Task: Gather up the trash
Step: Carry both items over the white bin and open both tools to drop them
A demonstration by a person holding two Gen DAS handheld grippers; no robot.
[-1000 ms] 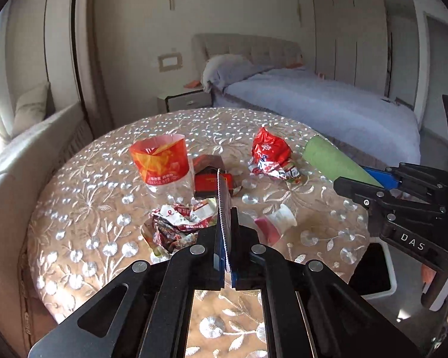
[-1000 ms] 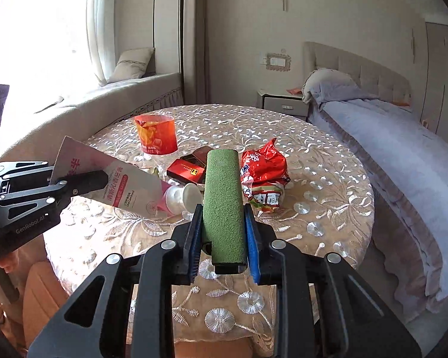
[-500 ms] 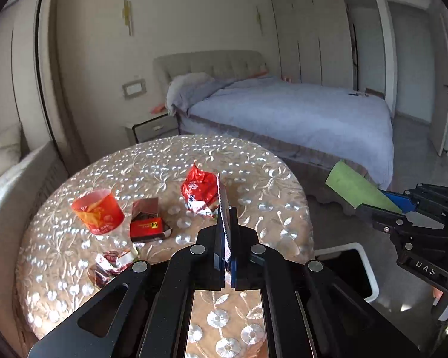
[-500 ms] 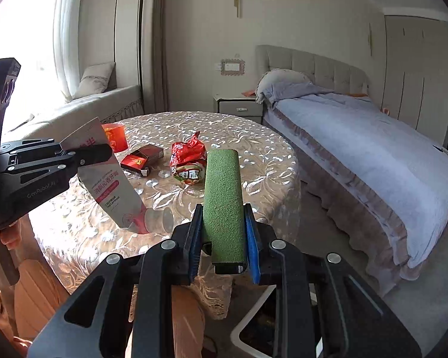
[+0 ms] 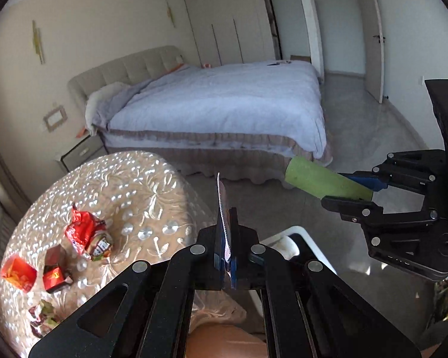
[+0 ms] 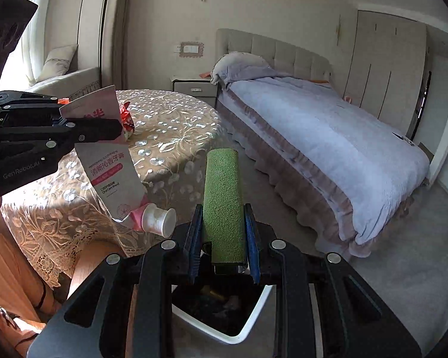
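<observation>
Above the white-rimmed bin (image 6: pixel 248 325) beside the table (image 6: pixel 164 125), my right gripper (image 6: pixel 223 232) pinches a green roll (image 6: pixel 222 200) between its jaws. My left gripper (image 5: pixel 225 247) clamps a flattened toothpaste tube (image 6: pixel 113 173), cap hanging downward. Red wrappers (image 5: pixel 86 235) lie on the table.
</observation>
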